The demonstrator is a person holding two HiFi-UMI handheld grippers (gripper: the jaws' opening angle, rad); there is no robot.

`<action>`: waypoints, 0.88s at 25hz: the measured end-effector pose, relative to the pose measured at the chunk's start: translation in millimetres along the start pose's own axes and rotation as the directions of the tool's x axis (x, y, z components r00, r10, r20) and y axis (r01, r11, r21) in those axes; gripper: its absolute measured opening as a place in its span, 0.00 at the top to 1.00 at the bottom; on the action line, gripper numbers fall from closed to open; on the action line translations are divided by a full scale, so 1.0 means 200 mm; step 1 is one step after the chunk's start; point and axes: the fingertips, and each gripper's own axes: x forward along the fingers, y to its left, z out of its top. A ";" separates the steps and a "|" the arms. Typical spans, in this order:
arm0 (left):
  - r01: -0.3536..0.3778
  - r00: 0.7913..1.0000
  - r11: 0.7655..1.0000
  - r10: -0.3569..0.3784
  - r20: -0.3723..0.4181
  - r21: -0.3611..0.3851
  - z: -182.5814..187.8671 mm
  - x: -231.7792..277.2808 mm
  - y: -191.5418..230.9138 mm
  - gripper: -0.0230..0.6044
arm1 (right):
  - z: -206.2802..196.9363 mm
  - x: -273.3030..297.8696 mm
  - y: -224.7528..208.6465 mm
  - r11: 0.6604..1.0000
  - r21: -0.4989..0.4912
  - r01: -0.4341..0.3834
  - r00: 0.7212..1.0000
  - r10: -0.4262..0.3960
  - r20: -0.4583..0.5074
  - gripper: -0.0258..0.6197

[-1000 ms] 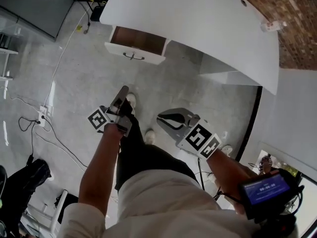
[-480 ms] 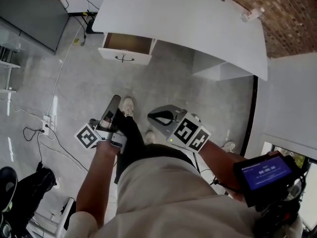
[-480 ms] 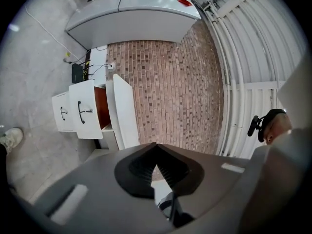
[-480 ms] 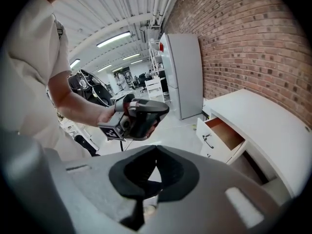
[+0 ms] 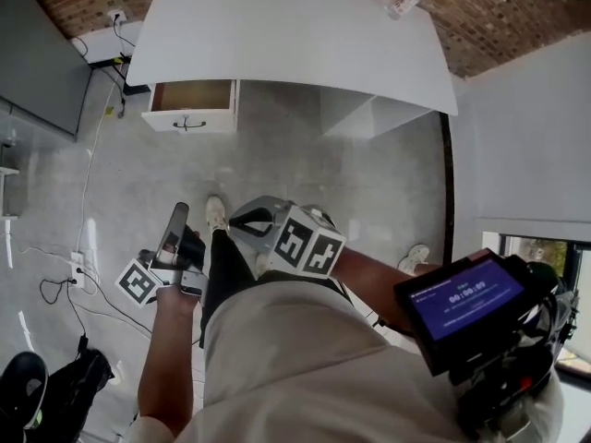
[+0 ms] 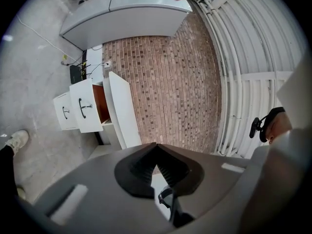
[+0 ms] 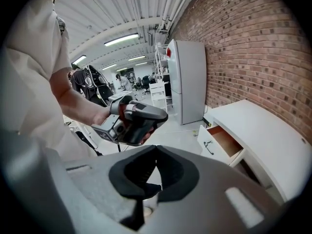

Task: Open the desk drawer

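Note:
The white desk [image 5: 295,35] stands by the brick wall at the top of the head view. Its upper drawer [image 5: 190,108] is pulled out, brown inside, with a dark handle [image 5: 187,124] on the white front. The same drawer [image 6: 90,105] shows in the left gripper view above a closed lower drawer [image 6: 64,112], and again in the right gripper view as the open drawer [image 7: 222,143]. My left gripper [image 5: 177,212] and right gripper [image 5: 236,221] are held near my body, well away from the desk. Both are shut and hold nothing. The left gripper [image 7: 139,117] shows in the right gripper view.
A small bottle [image 5: 406,2] lies on the desk's far right. Cables [image 5: 69,257] trail over the concrete floor at left, near a black bag [image 5: 55,386]. A white refrigerator [image 6: 131,11] stands against the brick wall. A blue-screened device [image 5: 466,298] hangs at my right.
I have stepped back: the desk and its open drawer have moved further off and up in the head view. Both grippers have drawn in towards my body. The drawer stays open.

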 end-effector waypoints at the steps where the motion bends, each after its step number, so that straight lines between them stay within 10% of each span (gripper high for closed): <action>1: -0.002 1.000 1.000 0.002 -0.005 0.005 -0.02 0.01 -0.02 0.96 | 0.00 -0.03 0.00 1.000 -0.006 -0.001 1.000 0.001 0.001 0.96; 22: -0.043 0.993 0.999 0.046 -0.110 0.030 -0.17 0.06 0.08 0.96 | -0.07 -0.09 -0.03 0.999 -0.017 0.041 0.999 -0.041 0.006 0.96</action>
